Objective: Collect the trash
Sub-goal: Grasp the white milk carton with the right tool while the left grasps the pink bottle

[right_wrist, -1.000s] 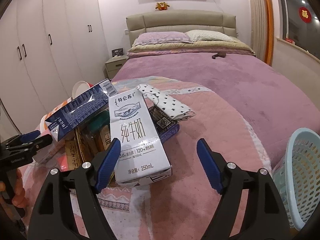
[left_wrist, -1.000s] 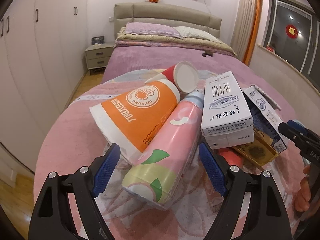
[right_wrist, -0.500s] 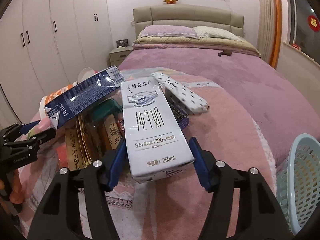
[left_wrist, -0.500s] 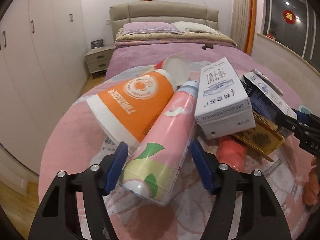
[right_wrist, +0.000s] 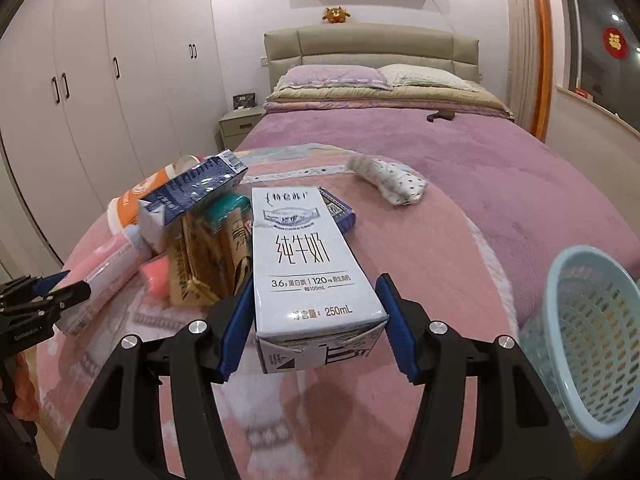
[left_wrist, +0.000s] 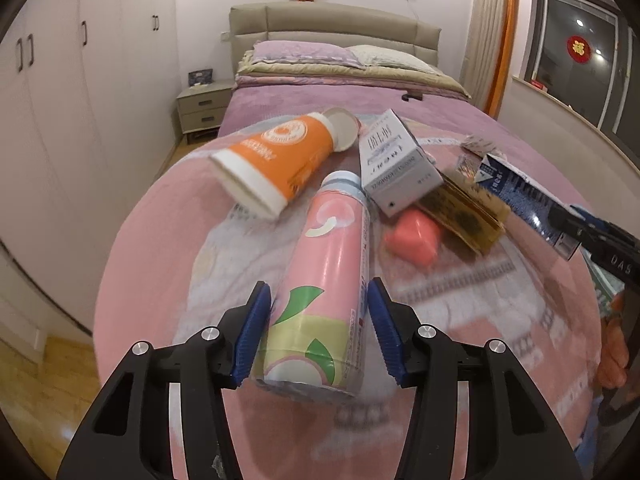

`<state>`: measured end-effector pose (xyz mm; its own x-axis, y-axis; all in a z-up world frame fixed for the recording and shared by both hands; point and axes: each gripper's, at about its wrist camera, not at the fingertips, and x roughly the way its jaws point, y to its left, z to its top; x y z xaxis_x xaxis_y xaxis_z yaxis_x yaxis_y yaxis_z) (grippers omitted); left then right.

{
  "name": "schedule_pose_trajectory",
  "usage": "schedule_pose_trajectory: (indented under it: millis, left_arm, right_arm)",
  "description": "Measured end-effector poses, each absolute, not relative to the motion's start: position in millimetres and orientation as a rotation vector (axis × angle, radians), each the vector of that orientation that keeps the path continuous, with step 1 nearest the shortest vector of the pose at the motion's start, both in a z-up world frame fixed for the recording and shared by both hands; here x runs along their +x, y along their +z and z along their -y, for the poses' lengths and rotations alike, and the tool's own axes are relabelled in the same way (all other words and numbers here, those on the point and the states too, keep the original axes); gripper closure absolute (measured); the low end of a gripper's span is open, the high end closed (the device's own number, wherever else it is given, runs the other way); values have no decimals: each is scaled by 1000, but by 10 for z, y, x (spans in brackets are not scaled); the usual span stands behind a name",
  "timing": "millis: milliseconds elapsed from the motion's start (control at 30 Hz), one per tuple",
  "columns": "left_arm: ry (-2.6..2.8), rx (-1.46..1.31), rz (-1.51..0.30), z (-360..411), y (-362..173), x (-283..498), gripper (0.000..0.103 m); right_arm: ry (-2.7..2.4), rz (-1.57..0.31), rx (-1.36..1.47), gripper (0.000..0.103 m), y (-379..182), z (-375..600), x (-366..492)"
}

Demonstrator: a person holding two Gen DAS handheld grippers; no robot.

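A pile of trash lies on the pink blanket [left_wrist: 160, 240]. My left gripper [left_wrist: 318, 332] is shut on a pink peach-print bottle [left_wrist: 328, 280], its blue pads [left_wrist: 252, 332] pressing both sides. My right gripper [right_wrist: 316, 328] is shut on a white 250 mL milk carton [right_wrist: 308, 272]. An orange paper cup [left_wrist: 272, 160], a second white carton [left_wrist: 396, 164], a pink lump [left_wrist: 414, 234], a dark blue carton [left_wrist: 524, 192] and brown packets [left_wrist: 468, 216] lie behind. The right gripper shows at the right edge of the left wrist view [left_wrist: 600, 236].
A light blue mesh basket [right_wrist: 588, 360] stands at the right of the right wrist view. A dotted white wrapper [right_wrist: 392, 180] lies further up the bed. White wardrobes [right_wrist: 80, 80] line the left wall; a nightstand [left_wrist: 202, 108] stands beside the headboard.
Both grippers closed from wide open onto their objects: left onto the pink bottle, right onto the milk carton. The pink bottle has come away from the orange cup.
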<state>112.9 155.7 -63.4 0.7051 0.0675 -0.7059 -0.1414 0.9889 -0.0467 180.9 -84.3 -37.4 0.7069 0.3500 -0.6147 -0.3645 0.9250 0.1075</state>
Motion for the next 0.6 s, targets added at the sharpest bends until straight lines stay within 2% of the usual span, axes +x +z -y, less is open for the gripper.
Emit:
schedule_pose_trajectory:
  millis: [433,600]
  left_arm:
    - [-57,-145,-825,-1351,-700,666,56]
    - [-37,-114,-820,-1251,-702,722,42]
  right_arm:
    - [332,-642,-199,47,-414,873,1069]
    - [351,-696,-155,46,-473,928,1049]
